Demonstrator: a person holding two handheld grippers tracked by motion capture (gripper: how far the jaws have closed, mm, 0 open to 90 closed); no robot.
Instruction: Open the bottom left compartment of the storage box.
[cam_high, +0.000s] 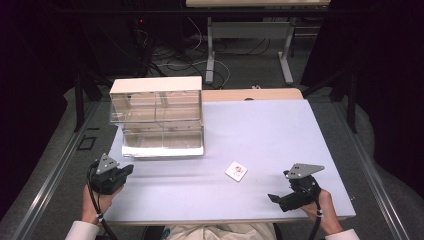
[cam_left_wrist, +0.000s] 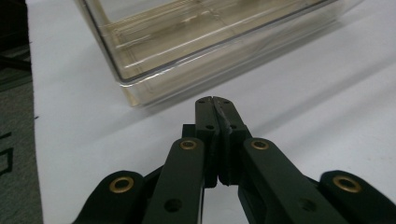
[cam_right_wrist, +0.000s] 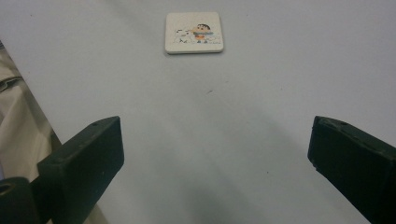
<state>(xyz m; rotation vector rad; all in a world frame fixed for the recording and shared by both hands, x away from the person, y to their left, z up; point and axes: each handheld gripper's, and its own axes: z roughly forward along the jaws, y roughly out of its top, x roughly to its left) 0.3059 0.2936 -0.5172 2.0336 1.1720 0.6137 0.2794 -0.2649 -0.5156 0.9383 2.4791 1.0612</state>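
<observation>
Your right gripper (cam_high: 281, 199) spread wide, aimed at small tile (cam_right_wrist: 194, 32), probably for pickup. Left gripper (cam_left_wrist: 215, 101) clenched empty, parked beside clear organizer (cam_high: 157, 116).

Glossy clear plastic organizer (cam_high: 157, 117) on a matt, smooth table (cam_high: 280, 135).

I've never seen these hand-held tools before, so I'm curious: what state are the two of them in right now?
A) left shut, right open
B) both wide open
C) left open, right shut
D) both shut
A: the left tool has its black jaws pressed together with nothing between them, while the right tool has its jaws spread wide, facing the small square tile.
</observation>
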